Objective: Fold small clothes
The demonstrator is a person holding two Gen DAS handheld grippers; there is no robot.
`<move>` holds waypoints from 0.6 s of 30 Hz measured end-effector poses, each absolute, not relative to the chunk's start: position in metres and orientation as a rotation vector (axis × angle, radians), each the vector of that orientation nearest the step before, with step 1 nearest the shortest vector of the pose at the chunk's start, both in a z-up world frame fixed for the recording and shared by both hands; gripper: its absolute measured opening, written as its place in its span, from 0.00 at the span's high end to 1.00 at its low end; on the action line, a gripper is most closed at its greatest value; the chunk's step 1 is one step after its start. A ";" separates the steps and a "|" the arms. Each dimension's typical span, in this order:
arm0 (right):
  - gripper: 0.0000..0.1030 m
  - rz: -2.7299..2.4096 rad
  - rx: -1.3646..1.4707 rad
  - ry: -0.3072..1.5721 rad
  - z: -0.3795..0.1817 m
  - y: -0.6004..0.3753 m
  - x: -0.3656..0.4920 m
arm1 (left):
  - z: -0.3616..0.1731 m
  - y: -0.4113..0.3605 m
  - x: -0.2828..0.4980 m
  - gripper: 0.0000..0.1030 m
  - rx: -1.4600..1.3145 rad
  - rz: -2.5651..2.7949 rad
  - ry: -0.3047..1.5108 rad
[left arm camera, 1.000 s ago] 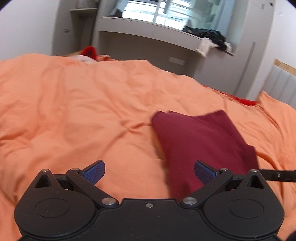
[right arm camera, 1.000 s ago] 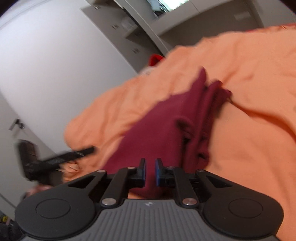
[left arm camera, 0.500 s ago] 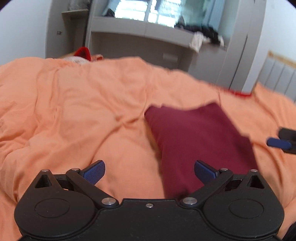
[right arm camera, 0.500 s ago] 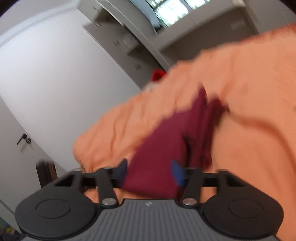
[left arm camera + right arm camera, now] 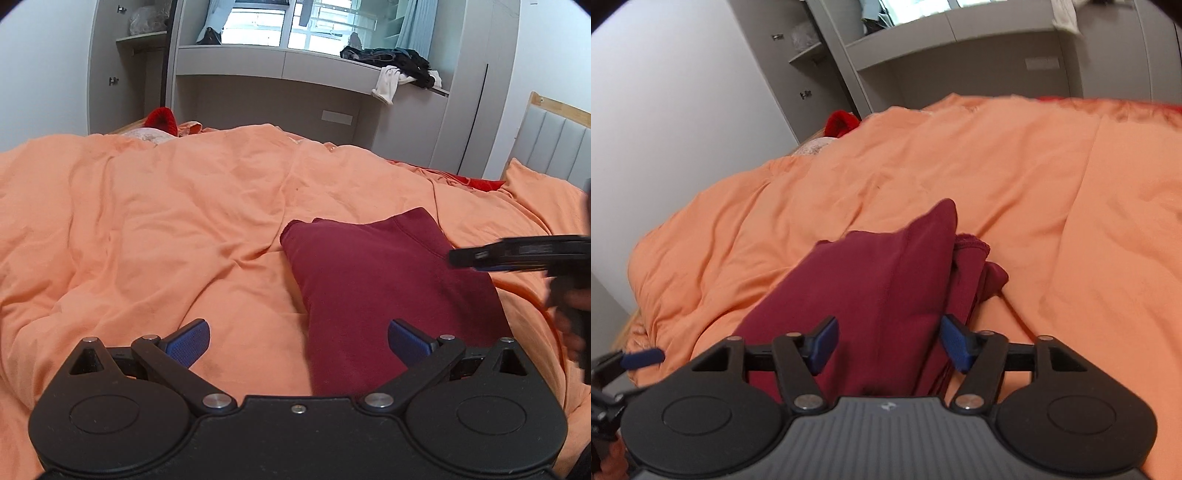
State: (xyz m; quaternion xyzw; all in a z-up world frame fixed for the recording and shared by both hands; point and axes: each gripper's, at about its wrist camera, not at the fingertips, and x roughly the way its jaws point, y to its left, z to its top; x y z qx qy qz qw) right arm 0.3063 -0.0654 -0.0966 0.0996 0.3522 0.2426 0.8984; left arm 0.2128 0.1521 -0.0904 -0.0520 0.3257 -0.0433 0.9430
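A folded dark red garment (image 5: 388,288) lies on the orange duvet (image 5: 166,221). My left gripper (image 5: 298,341) is open and empty, just in front of the garment's near edge, its right finger over the cloth. My right gripper (image 5: 888,345) is open above the garment (image 5: 871,295), holding nothing. The garment's loose hems stick out on its right side in the right wrist view. The right gripper shows blurred at the right edge of the left wrist view (image 5: 517,253).
A grey built-in desk and cupboards (image 5: 295,85) stand behind the bed, with dark and white clothes (image 5: 399,70) piled on the ledge. A red item (image 5: 160,118) lies at the bed's far left. A padded headboard (image 5: 554,144) stands at right.
My right gripper opened and let go of the red garment, then pulled back a little. The garment now lies flat. My left gripper stayed open and hardly moved.
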 end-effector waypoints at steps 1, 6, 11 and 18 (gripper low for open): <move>0.08 0.503 0.192 0.674 -0.086 -0.065 0.288 | -0.089 0.152 0.211 0.01 -0.105 -0.088 0.665; 0.00 0.542 0.180 0.502 -0.043 -0.075 0.197 | -0.066 0.150 0.195 0.01 -0.134 -0.101 0.621; 0.00 0.454 0.169 0.456 -0.018 -0.087 0.138 | -0.037 0.142 0.170 0.00 -0.118 -0.075 0.563; 0.00 0.346 0.067 0.464 -0.006 -0.090 0.094 | -0.011 0.131 0.134 0.00 -0.130 -0.086 0.547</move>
